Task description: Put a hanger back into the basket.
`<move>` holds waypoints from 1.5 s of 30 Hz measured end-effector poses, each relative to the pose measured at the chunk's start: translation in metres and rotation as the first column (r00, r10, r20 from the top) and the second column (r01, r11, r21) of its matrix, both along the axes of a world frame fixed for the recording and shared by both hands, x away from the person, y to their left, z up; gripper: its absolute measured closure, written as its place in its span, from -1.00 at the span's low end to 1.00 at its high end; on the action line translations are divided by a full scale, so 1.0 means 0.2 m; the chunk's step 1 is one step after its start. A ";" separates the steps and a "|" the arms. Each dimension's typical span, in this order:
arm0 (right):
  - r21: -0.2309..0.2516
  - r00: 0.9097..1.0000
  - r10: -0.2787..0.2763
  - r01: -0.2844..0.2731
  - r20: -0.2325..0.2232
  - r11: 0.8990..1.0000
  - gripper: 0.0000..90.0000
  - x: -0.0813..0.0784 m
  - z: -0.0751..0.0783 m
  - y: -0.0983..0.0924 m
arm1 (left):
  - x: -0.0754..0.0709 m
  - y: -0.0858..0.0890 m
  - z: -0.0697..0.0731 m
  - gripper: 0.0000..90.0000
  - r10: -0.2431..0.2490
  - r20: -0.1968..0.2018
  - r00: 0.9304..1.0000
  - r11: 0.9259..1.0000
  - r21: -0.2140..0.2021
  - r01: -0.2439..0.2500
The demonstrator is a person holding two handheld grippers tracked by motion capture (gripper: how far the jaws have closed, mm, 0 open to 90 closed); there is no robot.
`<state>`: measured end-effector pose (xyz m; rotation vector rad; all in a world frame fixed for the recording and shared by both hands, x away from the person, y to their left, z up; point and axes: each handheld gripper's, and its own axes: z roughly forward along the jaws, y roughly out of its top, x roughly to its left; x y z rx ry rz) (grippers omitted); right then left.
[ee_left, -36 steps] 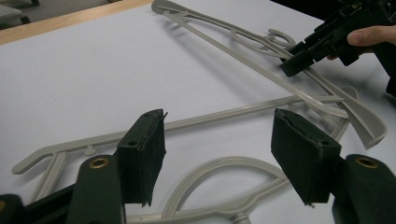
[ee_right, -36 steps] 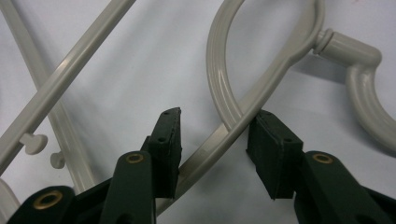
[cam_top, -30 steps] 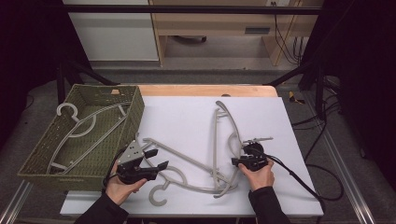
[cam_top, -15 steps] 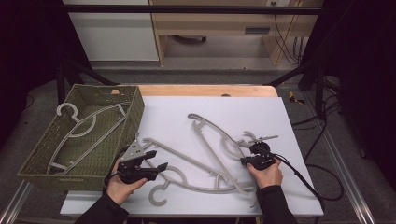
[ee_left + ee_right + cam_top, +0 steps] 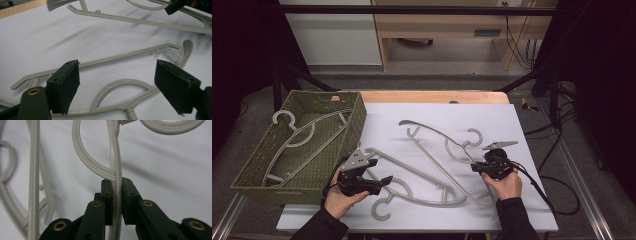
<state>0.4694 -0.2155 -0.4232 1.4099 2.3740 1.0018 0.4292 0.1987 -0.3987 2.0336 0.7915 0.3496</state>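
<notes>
Two grey plastic hangers lie on the white table (image 5: 522, 130). My right gripper (image 5: 476, 169) (image 5: 117, 182) is shut on the curved arm of the far hanger (image 5: 432, 131) (image 5: 116, 157), just below its hook; its jaws have just been closing on that arm. The near hanger (image 5: 407, 167) (image 5: 120, 56) lies flat with its hook toward the front edge. Over its left end my left gripper (image 5: 379, 172) (image 5: 116, 77) stands open. Its jaws have just been opening, and the hanger lies below and between the pads, untouched. A third hanger (image 5: 307, 135) rests in the green basket (image 5: 357, 120).
The woven green basket stands at the table's left edge, partly off it. A wooden strip (image 5: 432, 96) runs along the back edge. Cables (image 5: 547, 192) trail from the right gripper off the right side. Black frame legs stand behind the table.
The far hanger has swung from pointing toward the back to lying diagonally to the left, with my right hand shifted right. The left jaws have opened wider.
</notes>
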 end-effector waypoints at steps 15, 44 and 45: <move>-0.076 0.925 0.367 -0.360 0.100 0.930 0.82 -0.06 0.17 0.16 | 0.01 -0.02 0.25 -0.69 -0.027 0.088 0.996 0.998 0.056 0.022; -0.138 0.794 0.604 -0.593 0.064 0.793 0.82 -0.14 0.17 0.34 | 0.10 -0.28 0.08 0.39 -0.288 -0.030 0.957 0.873 0.403 0.275; -0.139 0.792 0.607 -0.595 0.063 0.791 0.82 -0.14 0.17 0.35 | 0.10 -0.28 0.07 0.46 -0.296 -0.029 0.955 0.865 0.417 0.281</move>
